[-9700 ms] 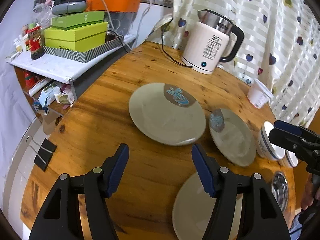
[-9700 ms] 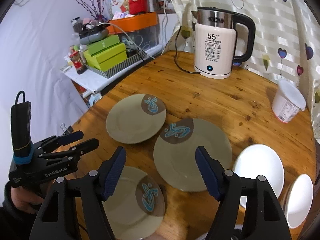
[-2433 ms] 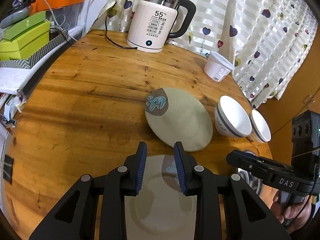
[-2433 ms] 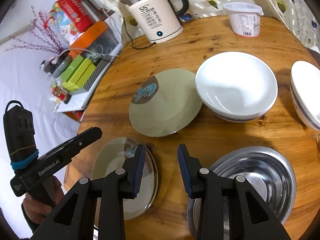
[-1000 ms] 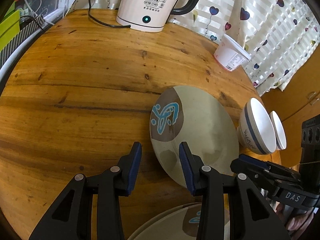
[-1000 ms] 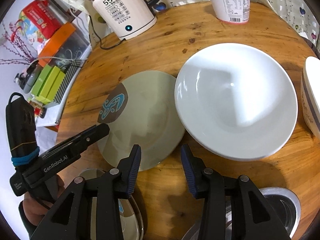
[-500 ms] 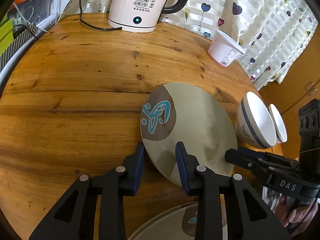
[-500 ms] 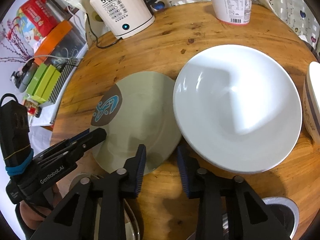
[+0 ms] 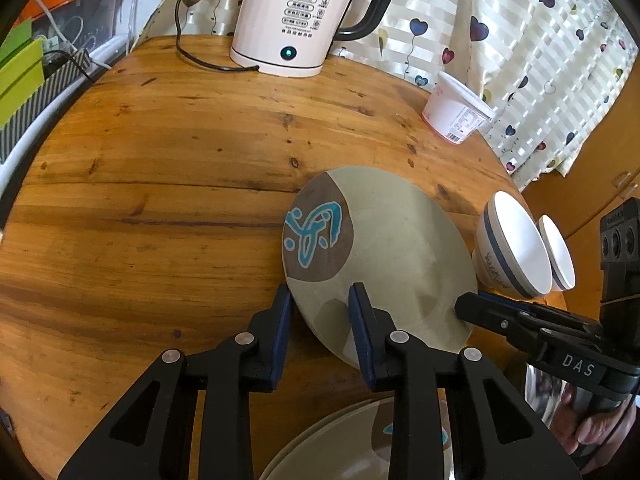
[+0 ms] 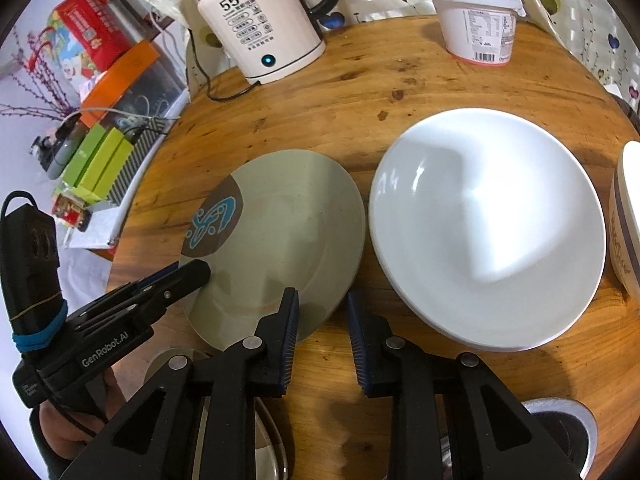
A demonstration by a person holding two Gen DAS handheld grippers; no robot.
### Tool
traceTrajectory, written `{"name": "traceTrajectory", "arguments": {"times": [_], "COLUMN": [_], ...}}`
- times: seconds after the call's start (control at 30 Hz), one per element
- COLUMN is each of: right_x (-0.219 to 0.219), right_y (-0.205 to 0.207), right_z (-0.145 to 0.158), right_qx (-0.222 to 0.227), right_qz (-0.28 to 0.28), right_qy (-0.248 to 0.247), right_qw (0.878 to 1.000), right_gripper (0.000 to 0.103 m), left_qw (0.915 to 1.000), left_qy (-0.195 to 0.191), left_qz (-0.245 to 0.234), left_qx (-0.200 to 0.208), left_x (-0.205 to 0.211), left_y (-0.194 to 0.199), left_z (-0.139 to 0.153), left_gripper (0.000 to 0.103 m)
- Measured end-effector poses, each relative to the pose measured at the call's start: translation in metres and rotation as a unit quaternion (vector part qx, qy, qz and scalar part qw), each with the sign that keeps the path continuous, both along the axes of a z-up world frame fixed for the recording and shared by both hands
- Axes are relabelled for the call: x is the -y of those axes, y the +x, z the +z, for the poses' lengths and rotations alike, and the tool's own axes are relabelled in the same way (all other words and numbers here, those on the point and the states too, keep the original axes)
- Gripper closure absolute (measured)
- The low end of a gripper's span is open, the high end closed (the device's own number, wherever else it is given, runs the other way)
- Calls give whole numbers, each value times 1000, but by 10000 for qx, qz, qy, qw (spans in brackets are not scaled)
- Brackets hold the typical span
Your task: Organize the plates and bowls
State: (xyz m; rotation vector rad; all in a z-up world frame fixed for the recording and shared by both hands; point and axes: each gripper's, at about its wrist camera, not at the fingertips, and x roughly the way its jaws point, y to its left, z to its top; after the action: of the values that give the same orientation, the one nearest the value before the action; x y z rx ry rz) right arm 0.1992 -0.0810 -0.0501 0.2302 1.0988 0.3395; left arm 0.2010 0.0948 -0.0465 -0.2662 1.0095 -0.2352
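A grey-green plate (image 9: 384, 248) with a brown patch and blue motif lies on the round wooden table (image 9: 160, 184). My left gripper (image 9: 318, 292) straddles its near-left rim, one pad outside and one on the plate's face; its jaws are closing and the pads touch the rim. My right gripper (image 10: 322, 296) pinches the same plate (image 10: 280, 232) at its near-right rim, next to the large white bowl (image 10: 488, 232). Each view shows the other gripper's tip on the plate's edge.
Stacked matching plates (image 9: 352, 436) lie just under my left gripper. Two blue-banded bowls (image 9: 516, 248) and a steel bowl (image 10: 560, 420) sit on the right. A white kettle (image 9: 296, 16) with its cord and a yoghurt tub (image 9: 456, 116) stand at the back.
Both grippers' jaws have narrowed onto the plate's rim. The right gripper's tip has reached the plate's right edge in the left wrist view. The hands have barely shifted.
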Motion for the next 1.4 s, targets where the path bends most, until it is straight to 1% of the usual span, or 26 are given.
{"name": "traceTrajectory", "arguments": {"times": [0.27, 0.8, 1.4], "right_x": [-5, -8, -6], "right_y": [-8, -38, -77], "right_z": [10, 32, 34], "right_qx": [103, 297, 304], "right_qz": [119, 403, 700], "right_qy": [61, 183, 190], "right_qw": [9999, 9986, 9969], "right_gripper": [79, 79, 79], "left_qw": [9998, 9986, 9966], "left_qy": [2, 44, 1], "left_qz": [142, 415, 735], "left_qx": [108, 333, 372], "left_x": [-6, -6, -2], "left_y": [-14, -59, -118], "left_z": [13, 38, 38], "left_gripper": [73, 73, 73]}}
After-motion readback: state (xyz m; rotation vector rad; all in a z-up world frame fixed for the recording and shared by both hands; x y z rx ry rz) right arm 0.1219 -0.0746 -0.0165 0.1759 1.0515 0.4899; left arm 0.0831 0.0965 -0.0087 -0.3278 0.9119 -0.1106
